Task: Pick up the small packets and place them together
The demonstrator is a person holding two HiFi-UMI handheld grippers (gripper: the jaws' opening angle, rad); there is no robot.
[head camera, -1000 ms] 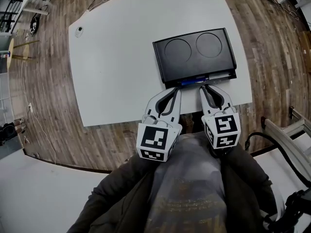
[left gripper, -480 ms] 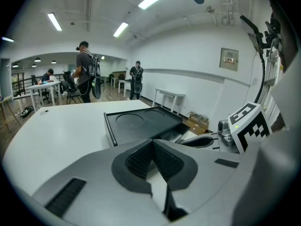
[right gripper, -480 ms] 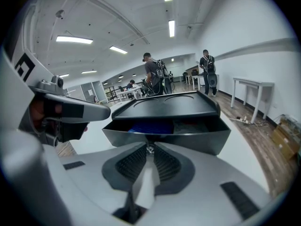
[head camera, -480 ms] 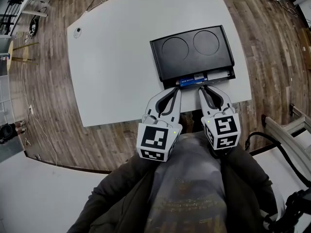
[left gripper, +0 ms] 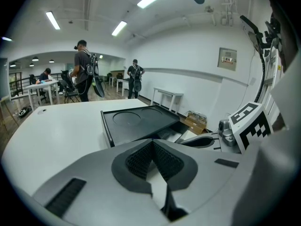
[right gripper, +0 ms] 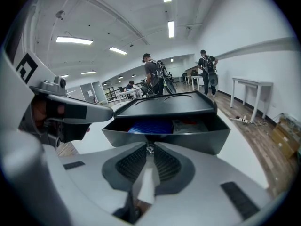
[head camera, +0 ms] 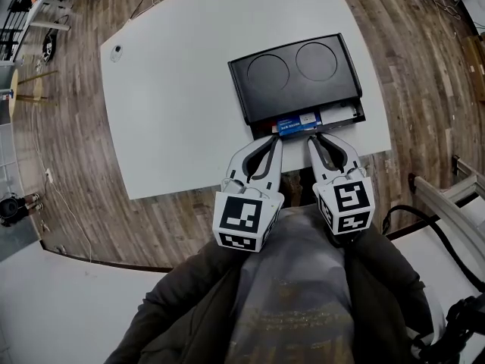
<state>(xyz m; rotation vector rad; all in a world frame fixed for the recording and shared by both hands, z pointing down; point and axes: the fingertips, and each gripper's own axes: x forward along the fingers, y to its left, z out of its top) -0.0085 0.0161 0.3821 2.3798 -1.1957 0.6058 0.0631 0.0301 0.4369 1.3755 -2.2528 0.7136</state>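
A black box (head camera: 295, 82) with two round recesses in its top sits on the white table (head camera: 174, 89). Its drawer (head camera: 314, 120) is pulled out toward me. Inside lie a blue packet (head camera: 292, 123) and a white packet (head camera: 337, 114), seen also in the right gripper view as the blue packet (right gripper: 153, 125) and the white packet (right gripper: 190, 125). My right gripper (head camera: 317, 133) is at the drawer front (right gripper: 164, 138), its jaws nearly together on a small knob (right gripper: 149, 148). My left gripper (head camera: 274, 137) hangs beside it, shut and empty, just short of the box (left gripper: 136, 124).
A small white object (head camera: 116, 51) lies at the table's far left corner. Wooden floor surrounds the table, with a chair frame (head camera: 447, 211) at the right. Several people (left gripper: 84, 76) stand among desks in the background.
The drawer stands further out of the box than a second ago, and more of the blue and white packets shows. Both grippers keep their places in the view.
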